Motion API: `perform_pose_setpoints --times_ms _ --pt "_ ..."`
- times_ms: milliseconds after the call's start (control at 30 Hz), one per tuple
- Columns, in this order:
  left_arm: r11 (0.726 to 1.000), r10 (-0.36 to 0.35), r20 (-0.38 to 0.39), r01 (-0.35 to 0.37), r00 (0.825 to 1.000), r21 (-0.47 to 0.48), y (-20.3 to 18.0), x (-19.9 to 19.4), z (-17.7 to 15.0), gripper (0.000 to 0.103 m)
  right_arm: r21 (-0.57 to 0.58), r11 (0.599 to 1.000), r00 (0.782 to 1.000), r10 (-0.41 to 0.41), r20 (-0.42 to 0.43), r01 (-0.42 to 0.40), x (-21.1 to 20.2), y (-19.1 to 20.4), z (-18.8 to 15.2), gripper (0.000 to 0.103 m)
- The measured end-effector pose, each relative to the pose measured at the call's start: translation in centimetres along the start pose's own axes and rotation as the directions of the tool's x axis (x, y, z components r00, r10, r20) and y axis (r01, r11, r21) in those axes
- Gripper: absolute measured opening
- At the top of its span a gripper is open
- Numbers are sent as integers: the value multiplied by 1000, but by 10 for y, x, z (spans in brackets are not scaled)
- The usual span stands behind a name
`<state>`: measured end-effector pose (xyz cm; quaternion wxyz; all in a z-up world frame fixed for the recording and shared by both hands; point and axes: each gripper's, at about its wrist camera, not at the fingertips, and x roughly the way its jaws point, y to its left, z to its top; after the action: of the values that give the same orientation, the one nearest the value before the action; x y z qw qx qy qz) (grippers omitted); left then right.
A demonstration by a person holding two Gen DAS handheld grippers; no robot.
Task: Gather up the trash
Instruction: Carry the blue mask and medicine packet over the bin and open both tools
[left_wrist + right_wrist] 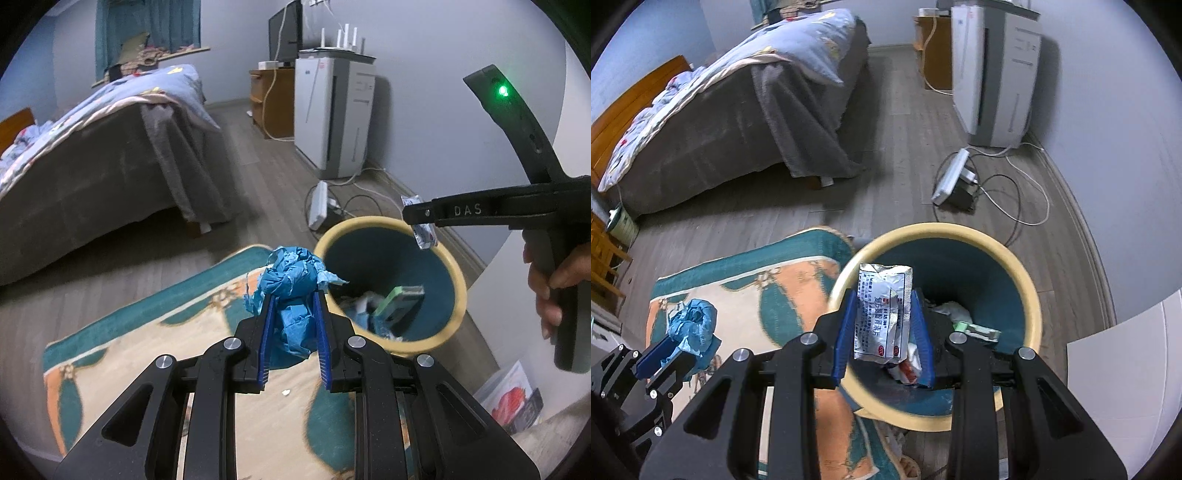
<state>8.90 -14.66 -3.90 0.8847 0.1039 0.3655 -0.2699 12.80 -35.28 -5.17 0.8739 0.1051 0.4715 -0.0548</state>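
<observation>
Bedroom rug; both tongs grip trash beside the bin.

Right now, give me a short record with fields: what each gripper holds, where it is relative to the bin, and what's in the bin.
left gripper: shut on crumpled blue paper wad, over the patterned teal rug, beside the bin
right gripper: shut on silver printed foil sachet, above the bin opening
bin: round cream-rimmed teal wastebasket
bin contents: green box, white scraps

Two grippers. One blue paper wad, one foil packet. One bin, one rug, one bed.
</observation>
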Motion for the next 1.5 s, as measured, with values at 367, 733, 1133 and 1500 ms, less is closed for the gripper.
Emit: perform_pose_setpoints --times_ms 367,733,1133,1500 --pt "997 -61 -20 61 998 42 -39 33 13 22 66 996 998 -52 -29 54 12 -52 -4 30" --pt "987 -110 -74 118 991 110 -80 74 8 22 83 992 992 -92 -83 99 28 -81 -14 30" --pt "991 -83 -123 95 989 95 -86 113 0 22 84 992 989 -87 -118 97 46 -81 -20 30" --pt "997 -66 -121 70 990 28 -71 114 0 22 123 991 985 -20 -171 42 82 -67 -23 30"
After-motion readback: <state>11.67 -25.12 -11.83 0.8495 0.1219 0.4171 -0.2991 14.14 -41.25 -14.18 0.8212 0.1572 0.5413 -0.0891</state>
